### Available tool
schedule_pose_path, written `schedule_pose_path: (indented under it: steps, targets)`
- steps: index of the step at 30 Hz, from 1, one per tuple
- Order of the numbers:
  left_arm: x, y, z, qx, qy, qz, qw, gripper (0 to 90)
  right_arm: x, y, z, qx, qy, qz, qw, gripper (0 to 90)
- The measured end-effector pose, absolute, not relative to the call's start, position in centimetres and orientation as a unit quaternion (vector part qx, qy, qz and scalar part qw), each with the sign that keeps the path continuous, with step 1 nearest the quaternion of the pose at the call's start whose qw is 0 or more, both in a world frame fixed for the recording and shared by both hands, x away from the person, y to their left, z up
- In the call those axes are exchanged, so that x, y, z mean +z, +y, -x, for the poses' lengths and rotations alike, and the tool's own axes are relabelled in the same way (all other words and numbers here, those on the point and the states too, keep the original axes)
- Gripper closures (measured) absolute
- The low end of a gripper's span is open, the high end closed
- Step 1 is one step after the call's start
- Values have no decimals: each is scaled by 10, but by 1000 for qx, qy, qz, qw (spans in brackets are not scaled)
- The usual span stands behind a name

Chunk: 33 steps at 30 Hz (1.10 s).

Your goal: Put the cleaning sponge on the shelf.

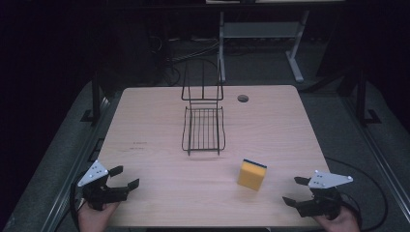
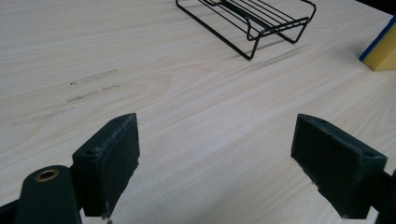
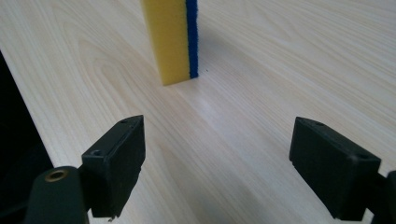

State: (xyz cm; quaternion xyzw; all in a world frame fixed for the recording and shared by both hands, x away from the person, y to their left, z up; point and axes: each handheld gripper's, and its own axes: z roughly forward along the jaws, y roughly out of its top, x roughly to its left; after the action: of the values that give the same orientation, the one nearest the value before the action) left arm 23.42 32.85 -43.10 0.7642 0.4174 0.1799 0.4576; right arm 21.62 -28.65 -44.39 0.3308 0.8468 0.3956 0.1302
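Light wooden tabletop (image 1: 159, 164) in a dark room. A yellow sponge (image 1: 252, 175) stands on edge near the front right corner. The right gripper (image 1: 296, 190), jaws spread and empty, sits just beside it. The left gripper (image 1: 123, 177), also spread, rests at the front left corner, well apart from the sponge.

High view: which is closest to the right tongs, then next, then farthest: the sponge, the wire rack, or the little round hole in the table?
From the right tongs:
1. Sponge, just ahead, toward the middle.
2. Wire rack, mid-table, farther back.
3. Round hole, near the far edge.
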Motion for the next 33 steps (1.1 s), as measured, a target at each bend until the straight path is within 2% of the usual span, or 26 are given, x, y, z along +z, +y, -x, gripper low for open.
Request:
schedule_pose_path:
  steps: [33]
  targets:
    - [-430, 331, -233, 182, 418, -763, 458, 147, -430, -244, -225, 396, 875, -259, 107, 179]
